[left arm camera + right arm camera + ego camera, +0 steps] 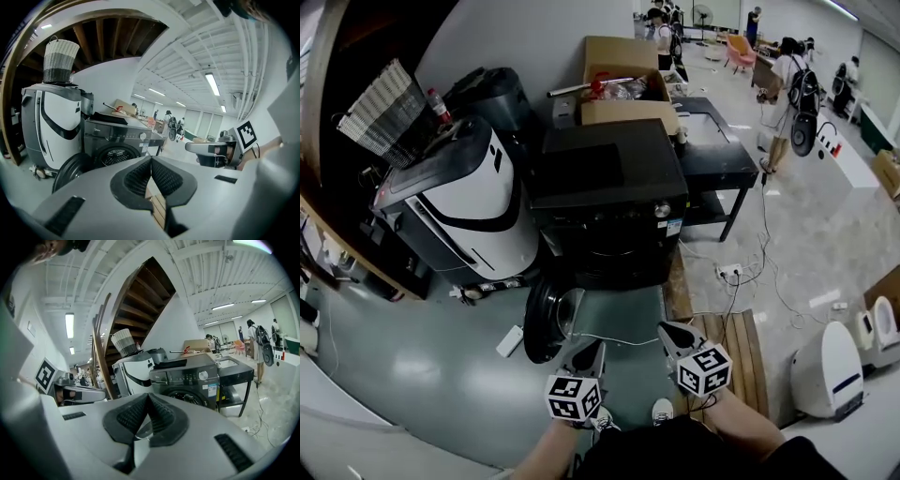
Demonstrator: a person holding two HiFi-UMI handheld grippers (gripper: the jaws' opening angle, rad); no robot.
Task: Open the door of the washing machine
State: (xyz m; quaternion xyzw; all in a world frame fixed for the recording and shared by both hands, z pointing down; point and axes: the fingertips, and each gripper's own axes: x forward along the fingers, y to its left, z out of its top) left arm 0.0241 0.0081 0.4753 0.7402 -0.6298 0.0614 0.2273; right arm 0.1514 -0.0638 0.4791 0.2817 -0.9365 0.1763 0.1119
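The black front-loading washing machine stands ahead of me. Its round door hangs swung out to the left, so the drum opening shows. My left gripper and right gripper are side by side low in the head view, close to my body and well short of the machine. Both are shut with nothing between the pads. From the left gripper view I see the machine and its open door beyond the shut left gripper. In the right gripper view the shut right gripper points at the machine.
A white and black appliance stands left of the machine, with a wicker basket on top. A cardboard box sits behind, a black table to the right. A wooden pallet, cables and a power strip lie on the floor. People stand far back.
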